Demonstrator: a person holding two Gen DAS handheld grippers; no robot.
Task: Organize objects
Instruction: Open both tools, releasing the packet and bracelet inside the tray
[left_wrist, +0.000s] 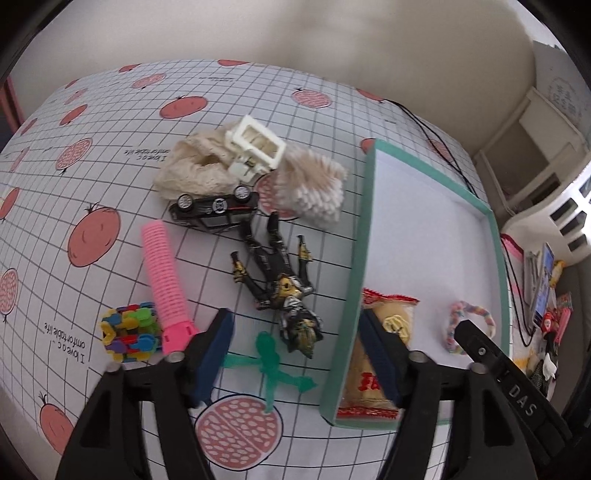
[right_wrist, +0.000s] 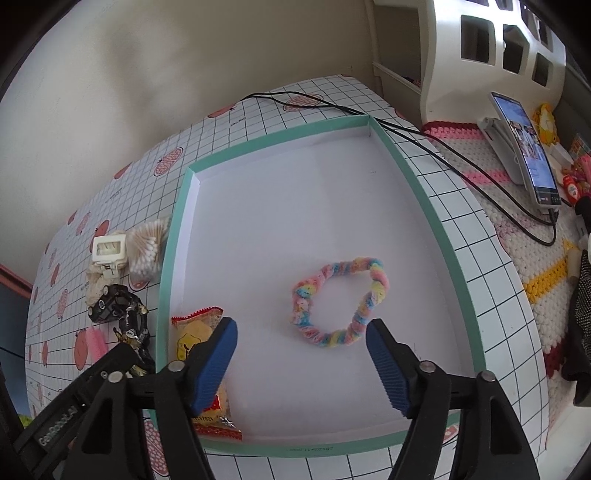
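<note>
Two items lie inside the mint-rimmed cardboard tray (right_wrist: 436, 236): a fuzzy pastel scrunchie loop (right_wrist: 341, 301) and, at nine o'clock, a crinkly snack packet (right_wrist: 199, 332). Both the left gripper (left_wrist: 299, 354) and the right gripper (right_wrist: 301, 363) have ribbed blue pads spread apart, gripping nothing.

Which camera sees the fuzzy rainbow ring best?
The right wrist view: the rainbow ring lies whole and unblocked inside the green-rimmed box. The left wrist view shows it small near the edge, partly behind the other gripper.

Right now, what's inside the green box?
Inside the green box: a rainbow fuzzy ring and a snack packet. The packet's lower part is hidden behind a jaw.
</note>
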